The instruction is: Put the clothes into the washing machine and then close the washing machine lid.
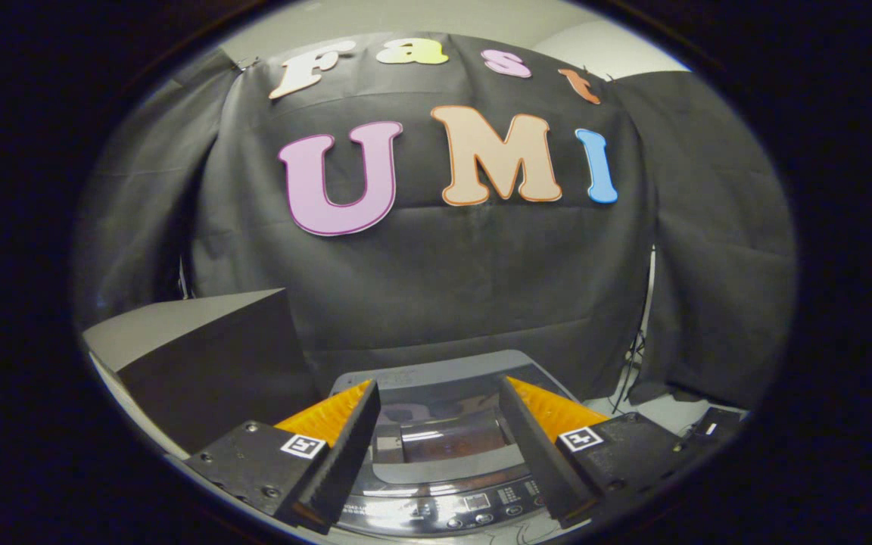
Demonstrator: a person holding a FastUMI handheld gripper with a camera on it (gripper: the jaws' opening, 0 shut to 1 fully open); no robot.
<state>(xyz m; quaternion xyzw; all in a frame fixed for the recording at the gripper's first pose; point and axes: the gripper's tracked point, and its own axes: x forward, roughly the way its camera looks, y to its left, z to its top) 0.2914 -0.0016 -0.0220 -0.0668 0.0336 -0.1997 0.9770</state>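
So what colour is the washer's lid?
Grey, with a dark window; washer lid, gripper view, beyond the open gripper.

Claw [440,393]: 2 wedge fingers apart, square tag markers, screwed mounts.

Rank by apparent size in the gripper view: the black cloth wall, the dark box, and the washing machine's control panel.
1. black cloth wall
2. dark box
3. control panel, partly hidden behind the open gripper.
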